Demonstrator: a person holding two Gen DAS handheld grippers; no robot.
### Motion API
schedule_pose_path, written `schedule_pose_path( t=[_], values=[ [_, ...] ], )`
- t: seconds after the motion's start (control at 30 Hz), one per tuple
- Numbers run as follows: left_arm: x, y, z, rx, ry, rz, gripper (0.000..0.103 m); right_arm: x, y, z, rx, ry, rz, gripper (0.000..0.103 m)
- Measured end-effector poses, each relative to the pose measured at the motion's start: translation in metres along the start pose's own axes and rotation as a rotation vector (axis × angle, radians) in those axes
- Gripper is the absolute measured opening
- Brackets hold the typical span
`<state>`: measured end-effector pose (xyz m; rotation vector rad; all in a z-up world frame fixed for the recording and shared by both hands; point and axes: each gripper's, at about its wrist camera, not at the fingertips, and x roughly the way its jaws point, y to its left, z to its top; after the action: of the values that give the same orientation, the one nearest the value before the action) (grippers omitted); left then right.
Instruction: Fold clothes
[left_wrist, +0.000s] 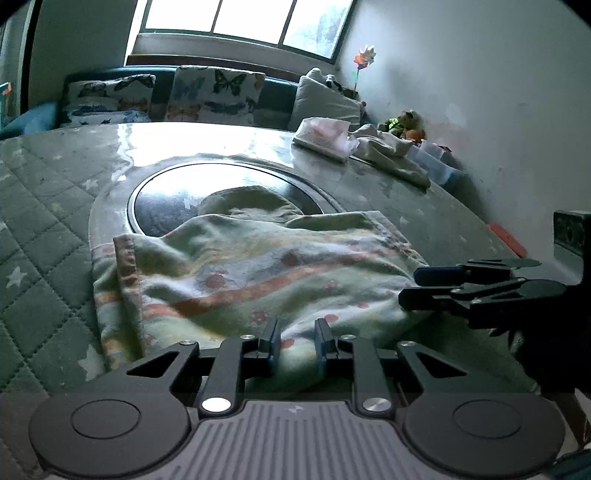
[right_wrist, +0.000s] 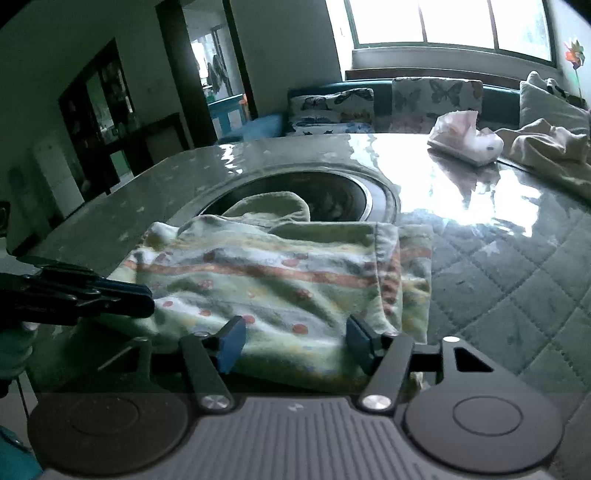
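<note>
Both grippers poised at the near hem of a half-folded garment, jaws apart.

The pale green cotton garment with orange stripes and red dots (left_wrist: 258, 280) lies rumpled on the quilted grey-green tablecloth with white stars (left_wrist: 40, 236), its far end draped over the dark round inset plate (left_wrist: 173, 199). The left gripper (left_wrist: 297, 341) stands with jaws narrowly apart, cloth bulging between them but, as far as I can tell, not pinched; the right gripper (right_wrist: 293, 341) is spread wide astride the near hem. Judged as the grasp before a fold (other clothes wait at the far edge): next, both should close on the hem and carry it forward evenly.
</note>
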<state>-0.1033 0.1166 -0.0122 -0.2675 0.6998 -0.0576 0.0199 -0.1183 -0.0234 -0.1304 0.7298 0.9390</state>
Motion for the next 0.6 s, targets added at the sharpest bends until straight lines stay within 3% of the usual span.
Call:
schedule_pose_path(
  t=[0.03,0.1,0.17,0.43,0.5,0.6],
  values=[
    [-0.002,-0.002,0.001,0.005,-0.003,0.0,0.022,-0.001,0.001,0.002,-0.008,-0.008,-0.004,0.073],
    [-0.004,-0.006,0.001,0.024,-0.011,-0.007,0.022,-0.002,0.004,0.005,-0.026,-0.024,-0.014,0.075],
    [0.0,-0.008,-0.001,0.031,-0.001,-0.009,0.022,0.001,0.004,0.007,-0.03,-0.033,-0.028,0.083],
    [-0.004,-0.005,0.002,0.019,-0.019,-0.017,0.022,0.011,0.004,0.004,-0.049,-0.006,-0.034,0.086],
    [-0.006,-0.003,0.004,0.02,-0.031,-0.015,0.022,0.014,0.003,0.005,-0.051,-0.005,-0.036,0.092],
    [0.001,0.003,0.0,0.003,-0.005,0.001,0.022,0.017,0.002,0.007,-0.052,-0.005,-0.04,0.094]
  ],
)
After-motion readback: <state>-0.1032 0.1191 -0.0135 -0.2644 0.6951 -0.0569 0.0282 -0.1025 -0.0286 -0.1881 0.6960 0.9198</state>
